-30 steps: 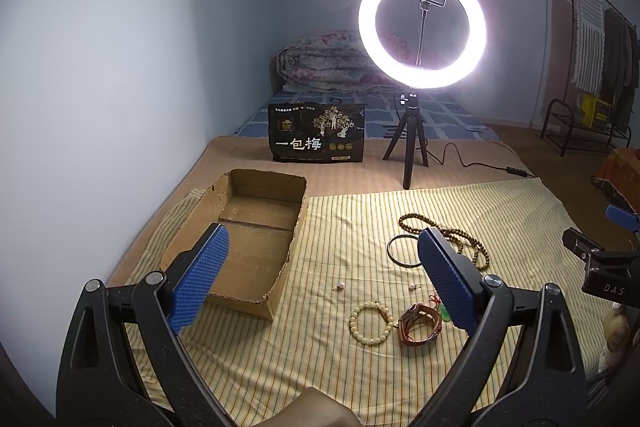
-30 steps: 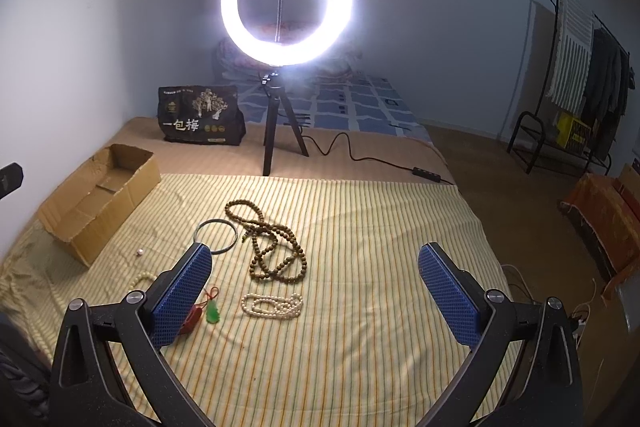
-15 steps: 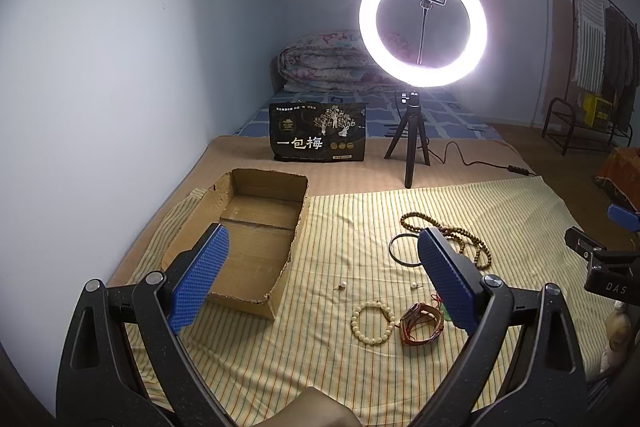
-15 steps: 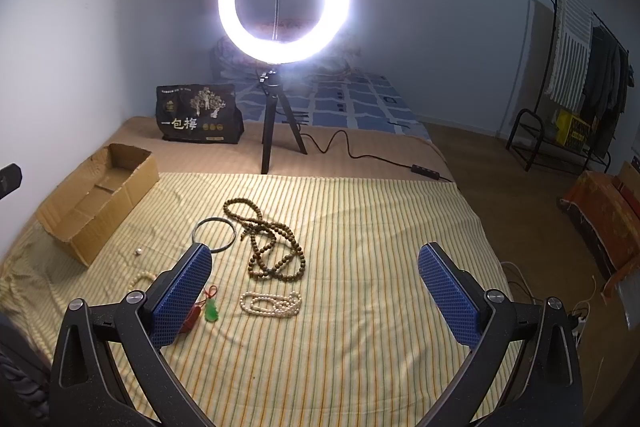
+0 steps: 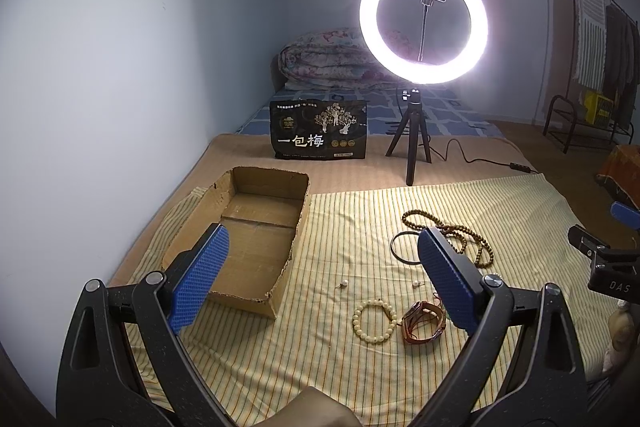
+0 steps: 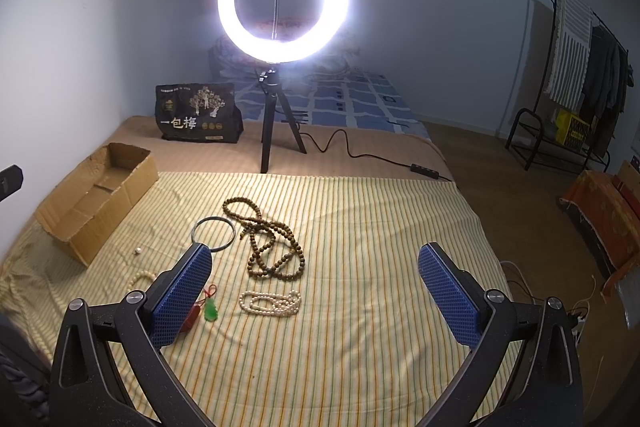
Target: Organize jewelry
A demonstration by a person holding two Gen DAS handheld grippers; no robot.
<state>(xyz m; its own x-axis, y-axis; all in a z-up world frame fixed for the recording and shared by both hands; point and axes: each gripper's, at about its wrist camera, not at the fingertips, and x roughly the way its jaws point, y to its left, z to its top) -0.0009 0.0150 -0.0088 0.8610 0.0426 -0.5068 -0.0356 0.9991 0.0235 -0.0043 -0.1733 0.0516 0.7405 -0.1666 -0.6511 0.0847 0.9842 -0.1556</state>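
Left wrist view: left gripper [image 5: 320, 279] is wide open, holding nothing, above the cardboard box [image 5: 244, 227]; right gripper [image 6: 316, 291] too, over the pearl necklace [image 6: 270, 303].

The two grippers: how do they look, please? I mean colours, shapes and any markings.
Both look alike. The left gripper and right gripper each have two black speckled plastic arms with triangular cut-outs and silver pivot bolts, ending in flat pads covered in blue textured rubber. From the left wrist view, the right one's body shows white letters "DAS". No cables are visible.
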